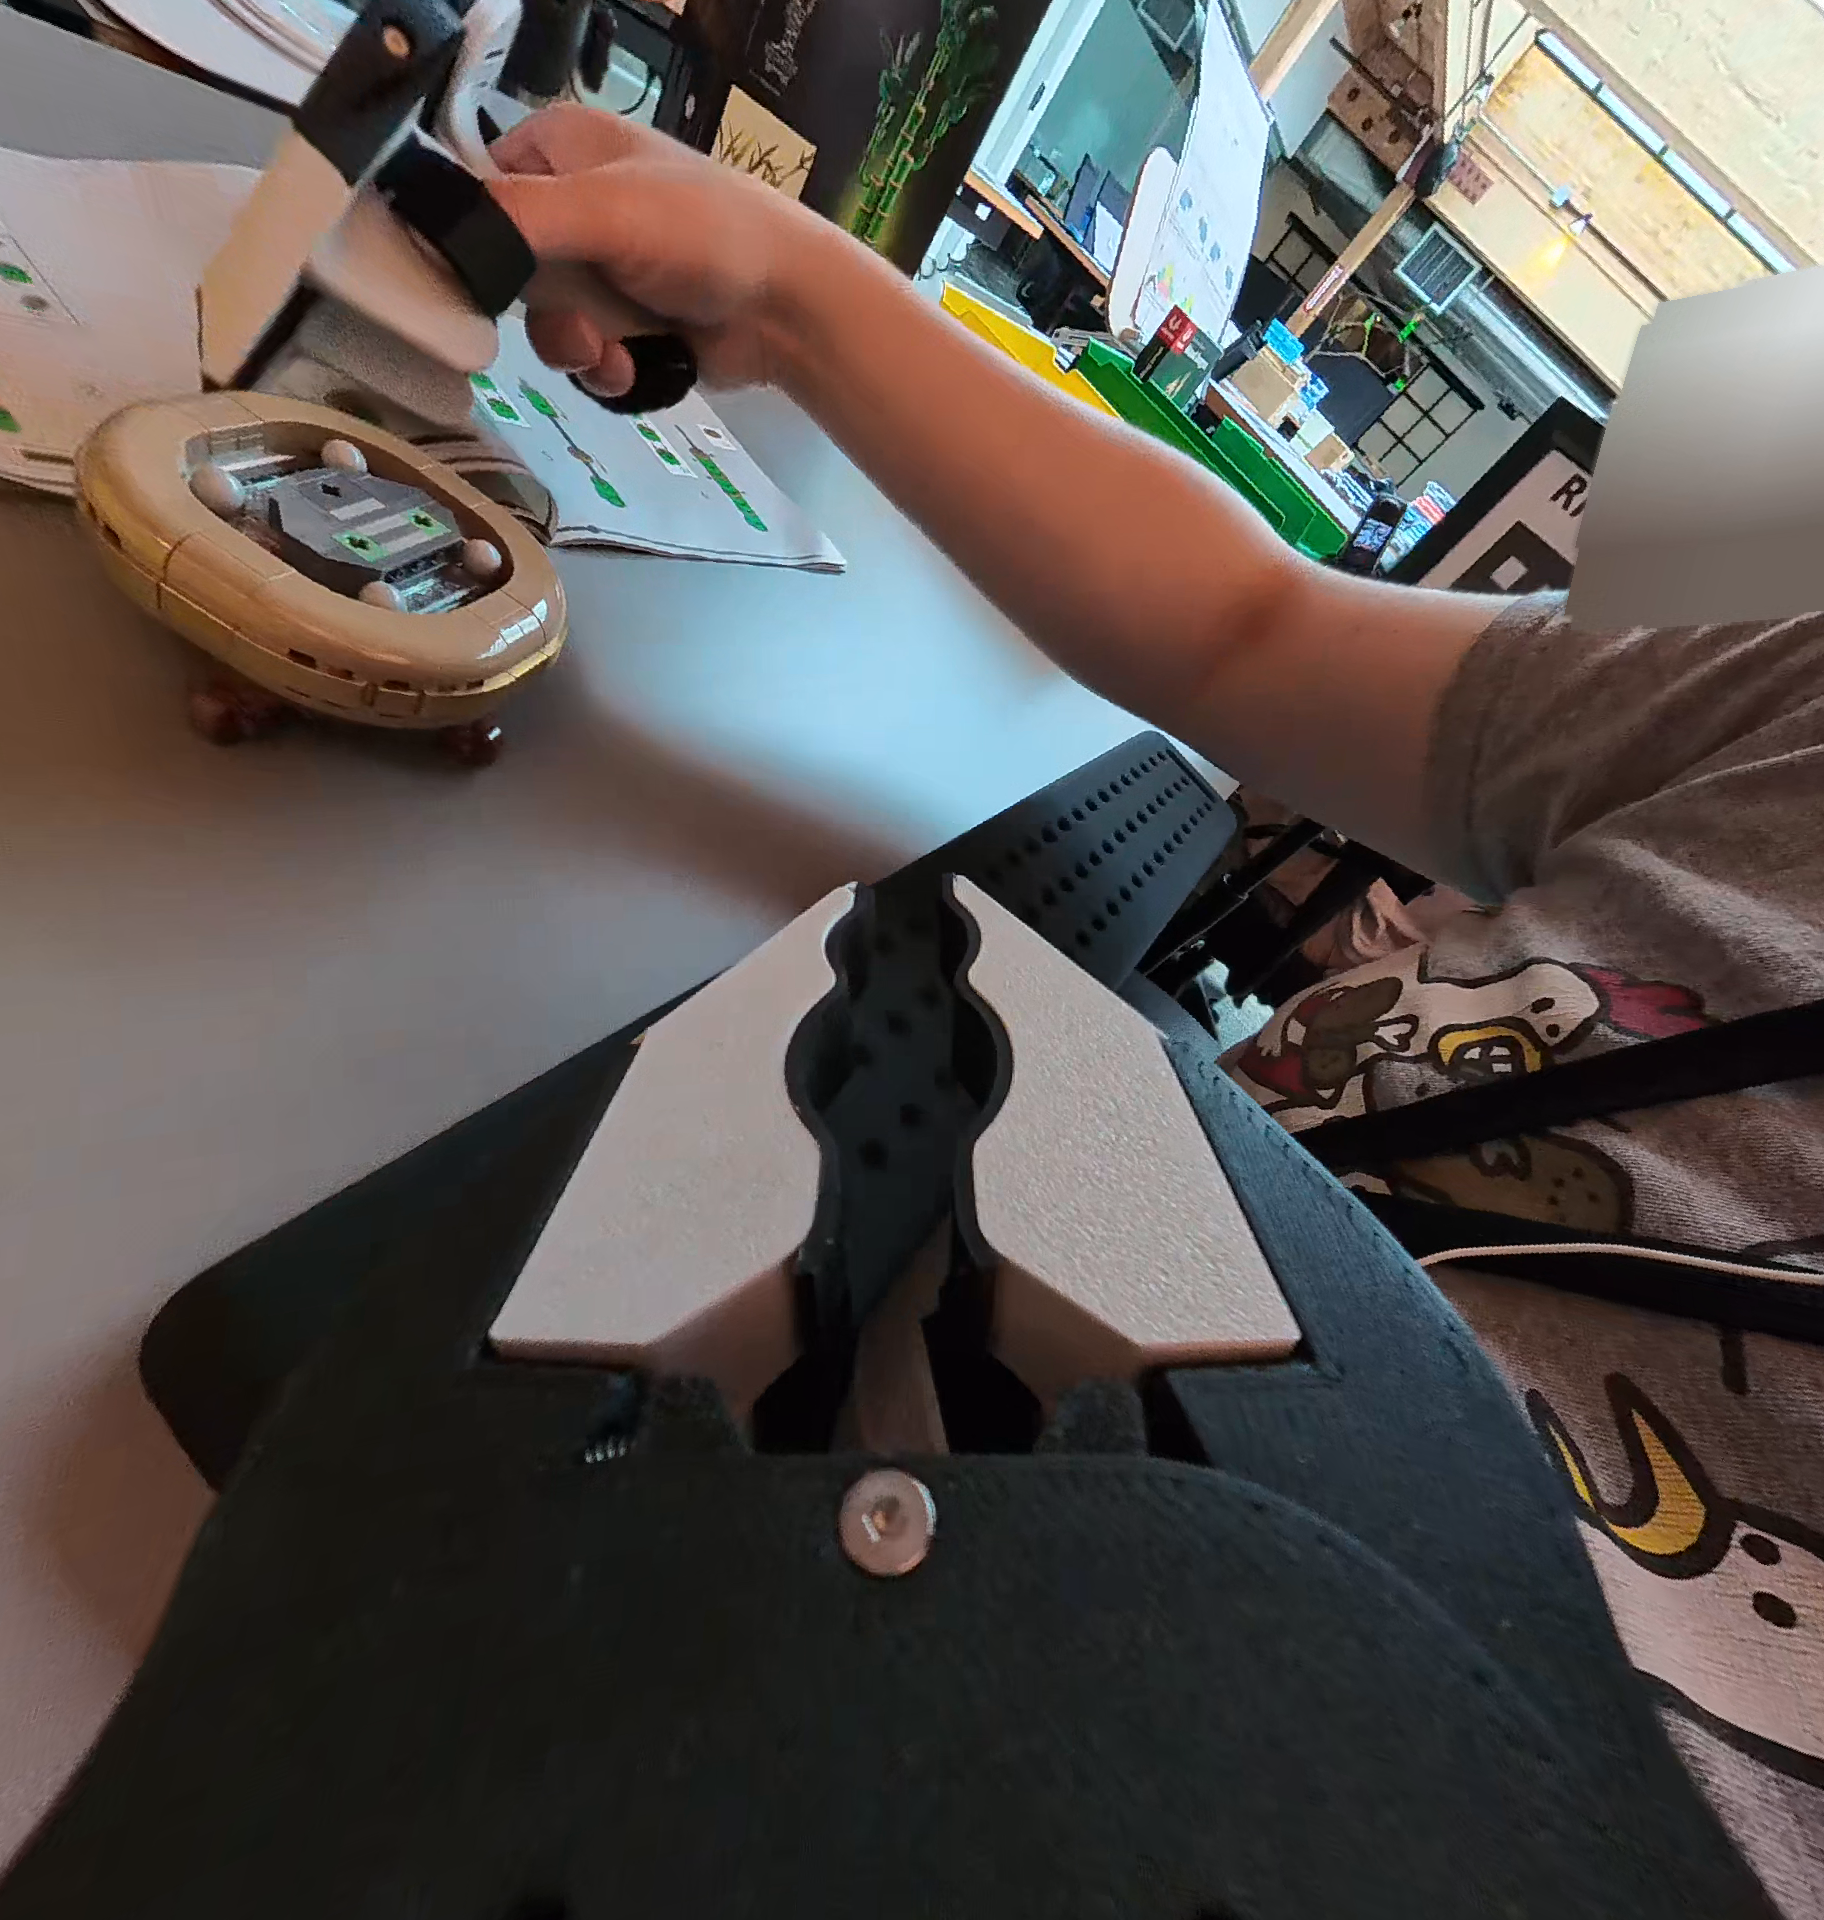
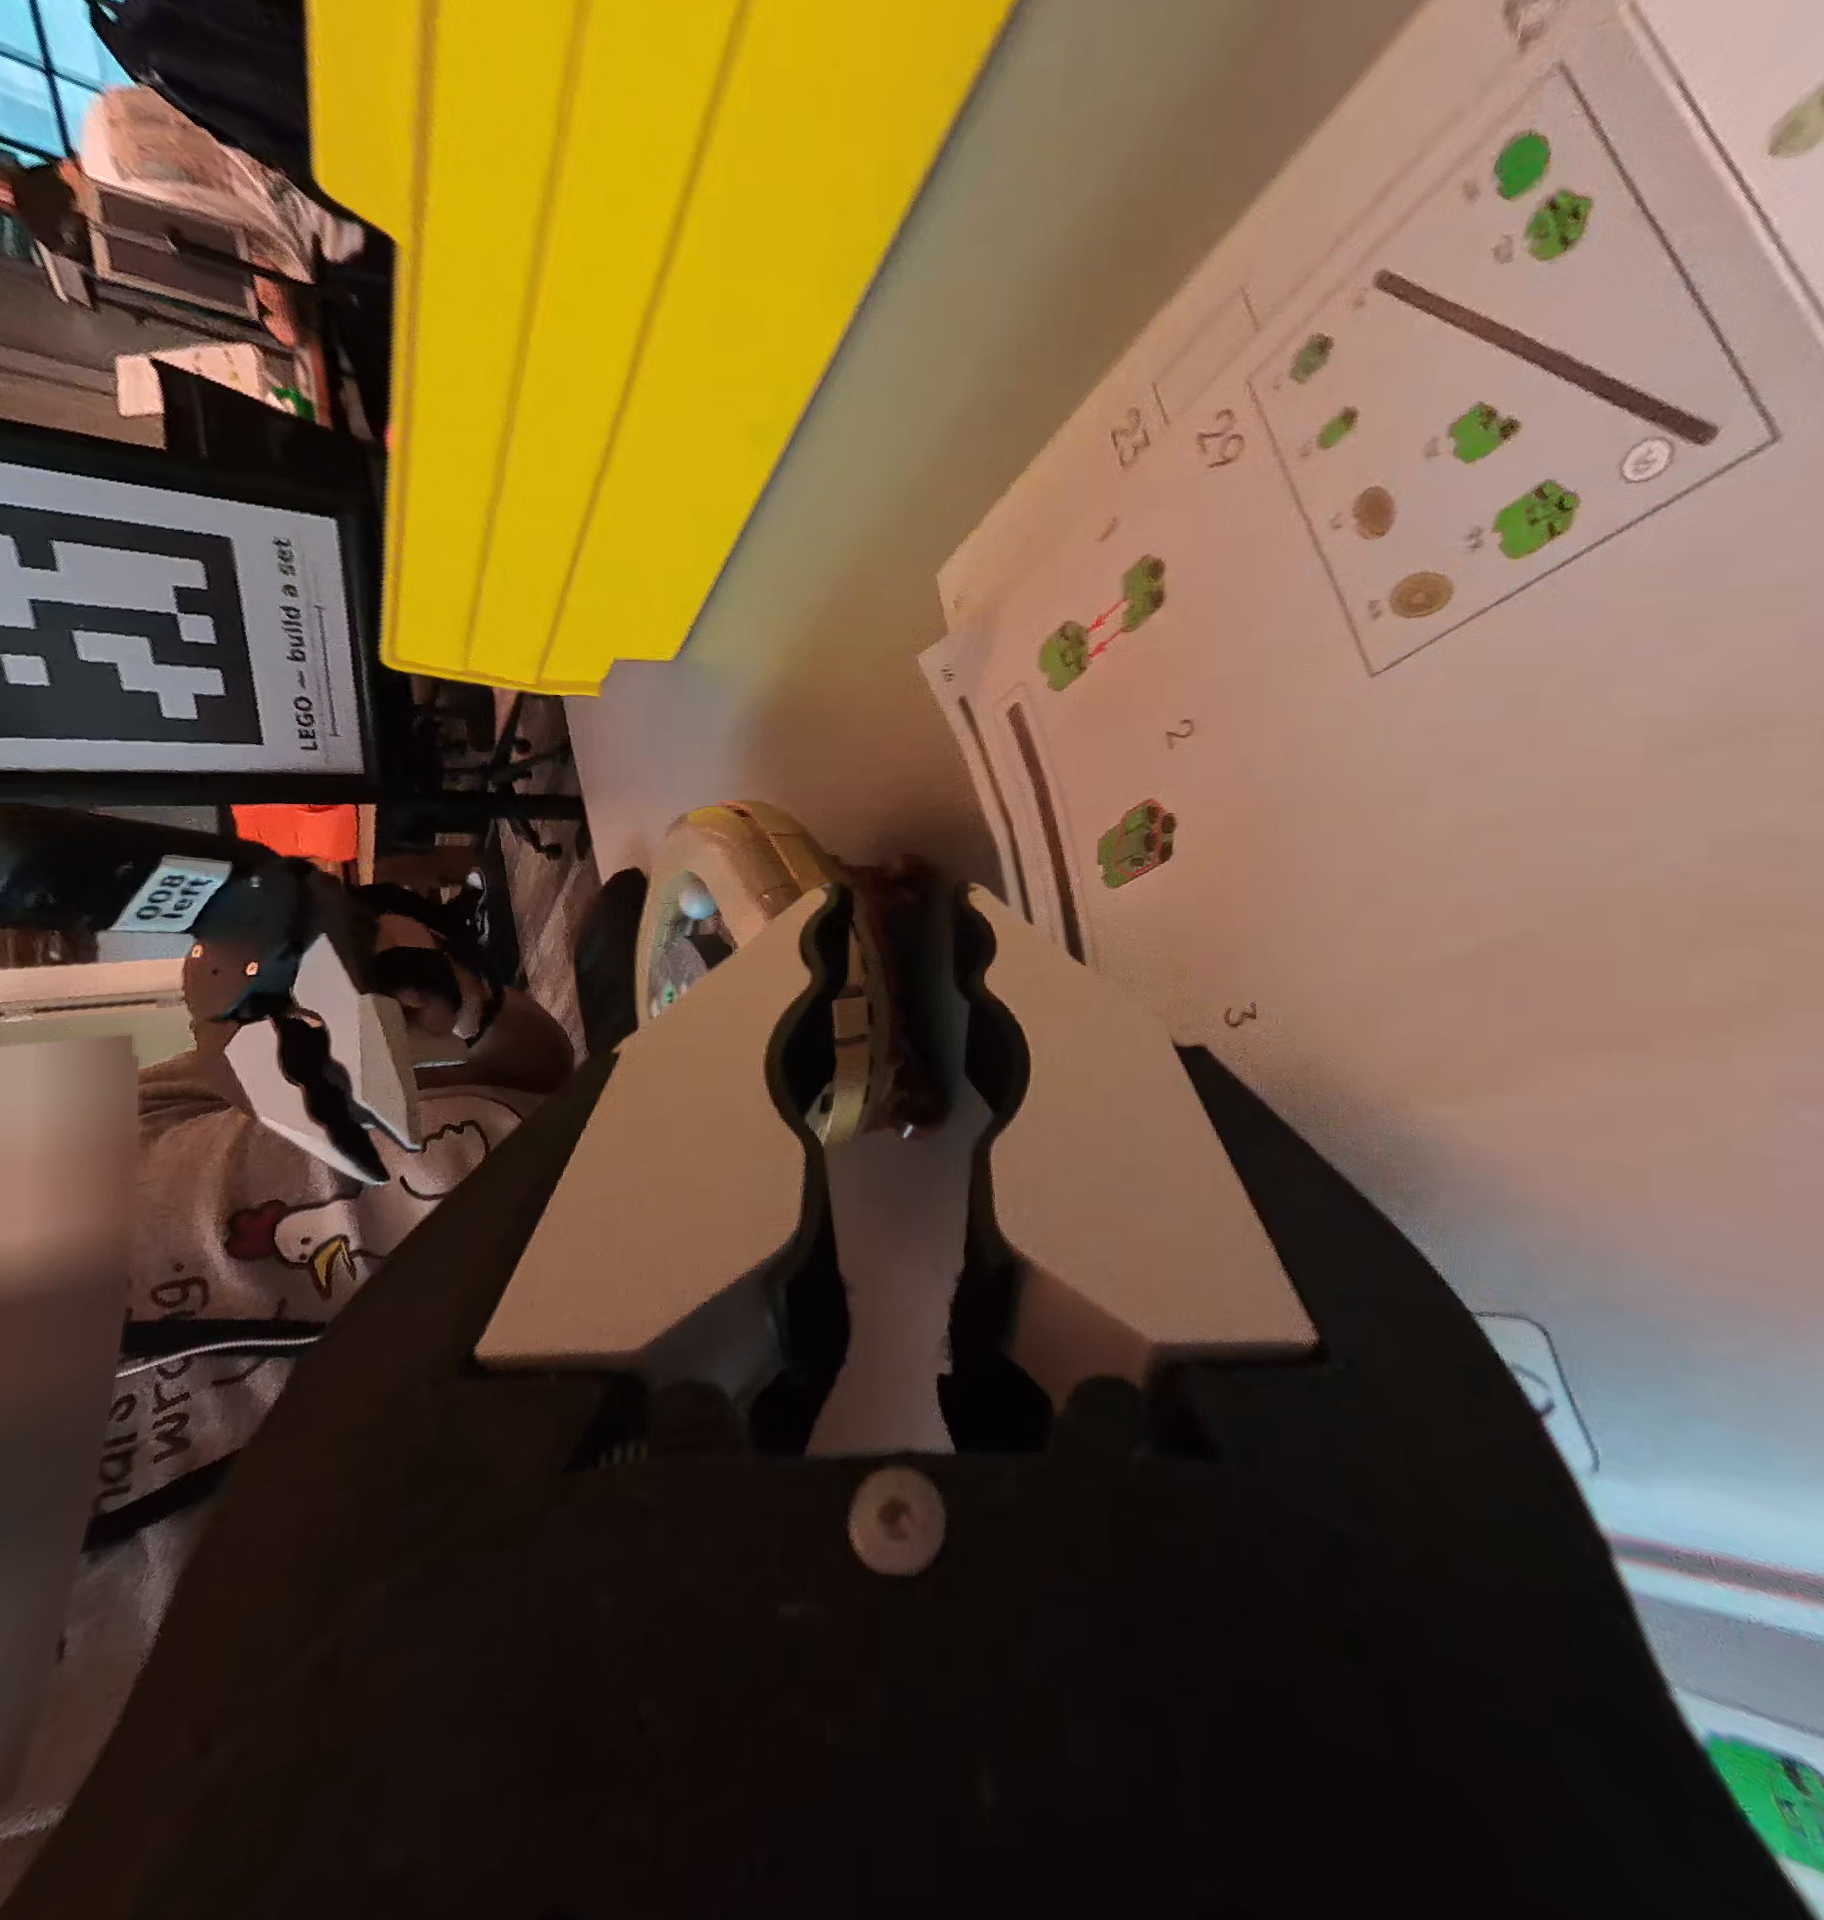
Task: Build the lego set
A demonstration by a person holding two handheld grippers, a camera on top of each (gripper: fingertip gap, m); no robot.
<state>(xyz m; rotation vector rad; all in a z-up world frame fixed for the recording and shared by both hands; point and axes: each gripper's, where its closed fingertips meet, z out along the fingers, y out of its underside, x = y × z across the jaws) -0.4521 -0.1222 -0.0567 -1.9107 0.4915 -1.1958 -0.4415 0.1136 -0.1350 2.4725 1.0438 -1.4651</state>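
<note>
A tan oval Lego bowl [image 1: 316, 551] with grey pieces inside and red-brown feet stands on the grey table [image 1: 368, 935]. In the right wrist view the bowl [image 2: 773, 842] lies just beyond the fingertips, apart from them. My right gripper [image 2: 900, 904] is narrowly open and empty. In the left wrist view the right gripper [image 1: 357, 358] hangs over the open instruction booklet [image 1: 669, 488] behind the bowl. My left gripper [image 1: 903, 904] is narrowly open and empty, held off the table's near edge. It also shows in the right wrist view [image 2: 368, 1164].
A person's arm [image 1: 991, 447] reaches across the table. A black perforated chair [image 1: 1095, 831] is beyond the left fingertips. A yellow bin [image 2: 596, 312] and a black-and-white marker board [image 2: 108, 613] stand near the booklet [image 2: 1407, 727]. A dark box [image 1: 887, 125] stands behind. The grippers' ends are close to 25 cm from one another. The tan oval Lego bowl [image 1: 316, 551] is about 8 cm from my right fingertips.
</note>
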